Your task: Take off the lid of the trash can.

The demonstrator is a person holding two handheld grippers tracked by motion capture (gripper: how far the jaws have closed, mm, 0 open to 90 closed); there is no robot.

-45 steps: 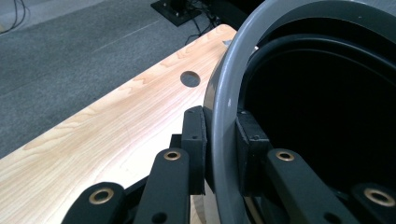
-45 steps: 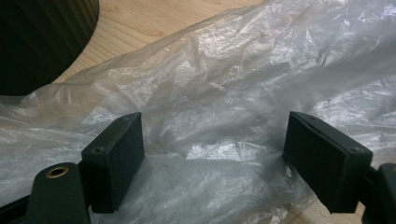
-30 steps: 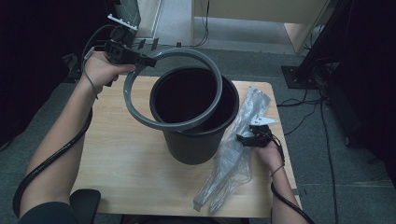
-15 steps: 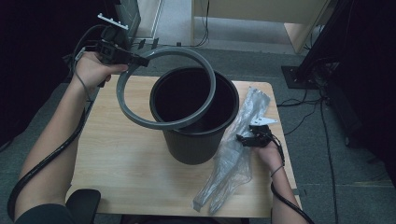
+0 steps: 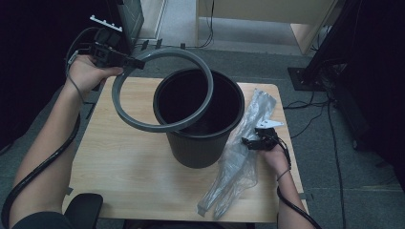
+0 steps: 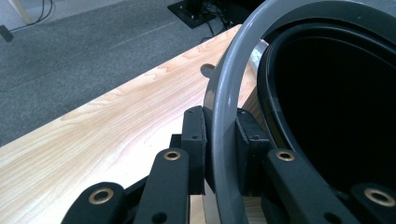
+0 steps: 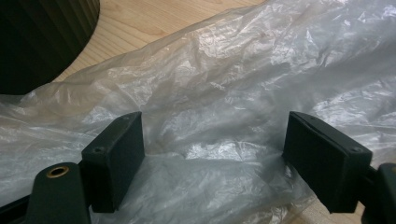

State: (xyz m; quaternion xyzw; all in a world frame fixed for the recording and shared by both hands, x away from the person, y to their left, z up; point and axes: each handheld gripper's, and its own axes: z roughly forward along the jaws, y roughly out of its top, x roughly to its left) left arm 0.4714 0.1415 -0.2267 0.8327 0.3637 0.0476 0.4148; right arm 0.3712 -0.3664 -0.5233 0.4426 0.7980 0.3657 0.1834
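A black bin (image 5: 200, 138) stands upright in the middle of the wooden table (image 5: 124, 162). My left gripper (image 5: 136, 63) is shut on a grey plastic ring (image 5: 143, 121), held tilted above the bin's left rim. Up close, the ring (image 6: 224, 93) sits pinched between my left gripper's (image 6: 222, 144) two pads, with the bin's dark mouth (image 6: 336, 93) just beside it. A clear plastic bag (image 5: 239, 162) lies crumpled along the table's right side. My right gripper (image 5: 250, 142) rests open over it, and the bag (image 7: 224, 84) spreads between and beyond the right gripper's (image 7: 215, 154) wide-apart pads.
Bare table lies left of and in front of the bin. Grey carpet (image 5: 334, 191) surrounds the table, with cables (image 5: 315, 109) and a black stand foot (image 5: 305, 78) at the right. The bin's ribbed wall (image 7: 42, 37) stands close beside the bag.
My left hand has carried the grey ring leftwards, so it overlaps less of the bin's mouth. The right hand and the bag have stayed put.
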